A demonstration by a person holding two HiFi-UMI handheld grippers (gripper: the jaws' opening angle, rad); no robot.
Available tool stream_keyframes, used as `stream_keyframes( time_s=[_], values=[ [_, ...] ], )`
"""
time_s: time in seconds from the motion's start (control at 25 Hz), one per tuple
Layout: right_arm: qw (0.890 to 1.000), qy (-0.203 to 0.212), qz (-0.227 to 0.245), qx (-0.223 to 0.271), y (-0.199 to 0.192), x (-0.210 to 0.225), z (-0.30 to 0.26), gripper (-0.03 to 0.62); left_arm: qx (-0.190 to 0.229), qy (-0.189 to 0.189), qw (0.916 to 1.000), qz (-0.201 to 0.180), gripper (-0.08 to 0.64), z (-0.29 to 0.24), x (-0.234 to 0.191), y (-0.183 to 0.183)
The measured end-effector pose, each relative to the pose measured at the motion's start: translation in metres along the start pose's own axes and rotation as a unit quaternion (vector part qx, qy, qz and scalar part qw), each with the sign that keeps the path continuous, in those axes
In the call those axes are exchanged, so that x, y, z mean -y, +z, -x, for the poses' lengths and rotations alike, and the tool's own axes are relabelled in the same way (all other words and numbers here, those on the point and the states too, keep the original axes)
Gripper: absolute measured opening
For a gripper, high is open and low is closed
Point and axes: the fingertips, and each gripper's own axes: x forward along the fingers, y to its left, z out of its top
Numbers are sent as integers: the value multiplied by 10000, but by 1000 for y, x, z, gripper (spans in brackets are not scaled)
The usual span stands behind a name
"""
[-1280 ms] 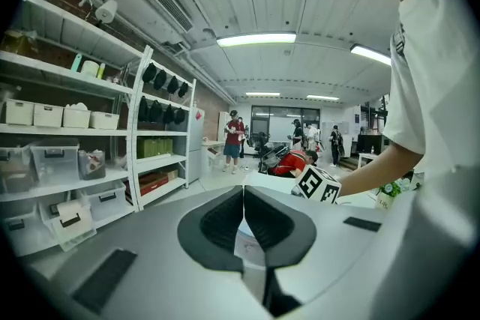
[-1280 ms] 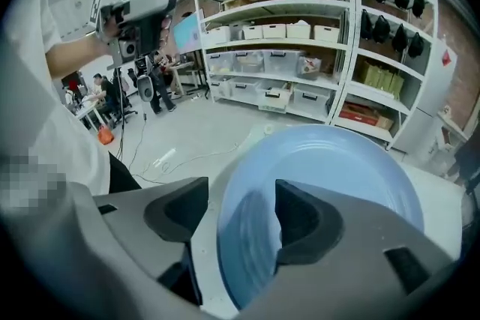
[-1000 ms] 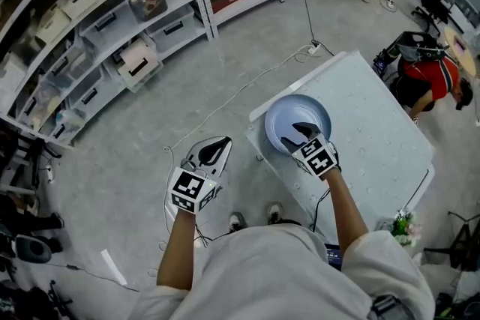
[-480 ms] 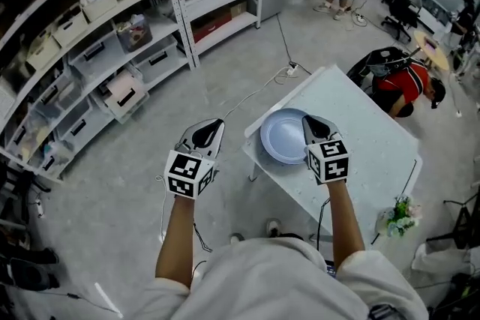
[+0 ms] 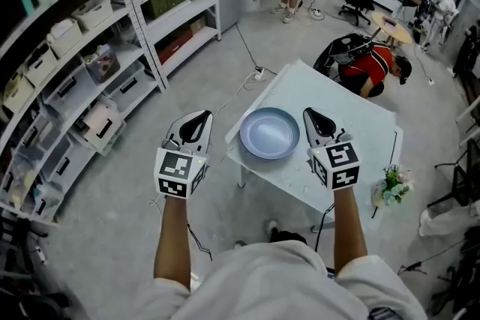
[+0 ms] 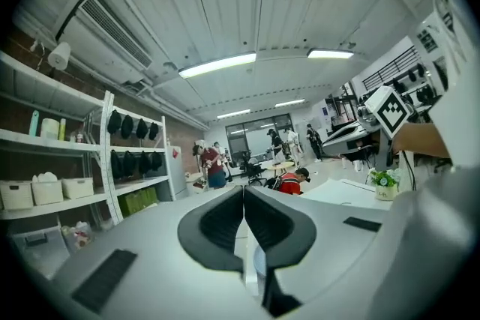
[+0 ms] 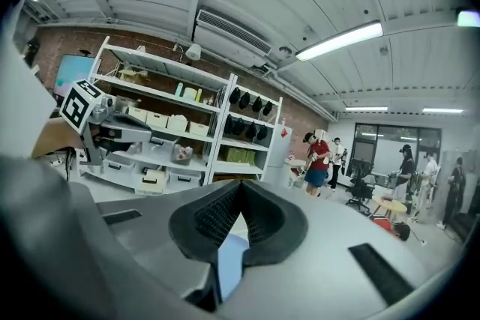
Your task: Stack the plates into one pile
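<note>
Fingers (image 6: pixel 217 225) of the left gripper (image 5: pixel 196 120) are pressed together with nothing between them. Its own view shows the two dark pads meeting along a closed seam. From the head view this gripper hangs over the bare concrete floor (image 5: pixel 112 183), just left of the table's edge, and points away from the person. Metal shelving (image 5: pixel 90 34) with bins and boxes fills the far left.

Next to the right stands the white table (image 5: pixel 337 109). The plates (image 5: pixel 270 133) sit on its near left corner as one pale blue round. From above it cannot be told how many lie in that pile. Neither gripper touches it, and it lies between the two, well below them.

The right gripper (image 5: pixel 313 118) is just right of the plates in the head view, over the tabletop. Its pads are also closed on each other and hold nothing. In the right gripper view the ribbed inner faces meet at the tips, and a patch of pale blue shows through the gap beneath them.

Further right, a small pot of flowers (image 5: pixel 391 186) stands at the table's right edge. Beyond the table's far side a person in a red top (image 5: pixel 367 64) crouches on the floor.
</note>
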Motion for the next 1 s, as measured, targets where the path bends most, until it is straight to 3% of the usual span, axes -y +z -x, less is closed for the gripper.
stream_keyframes(
  time_s=[0.28, 0.52, 1.0],
  values=[
    [9997, -153, 104, 171, 23, -12, 41, 12, 216, -447, 9987, -121, 20, 6, 29, 24],
    [9994, -210, 200, 184, 32, -20, 50, 12, 243, -592, 9977, -201, 20, 8, 43, 28],
    [9996, -153, 243, 10, 20, -36, 44, 12, 5, -785, 9966, -259, 20, 12, 50, 6]
  ],
)
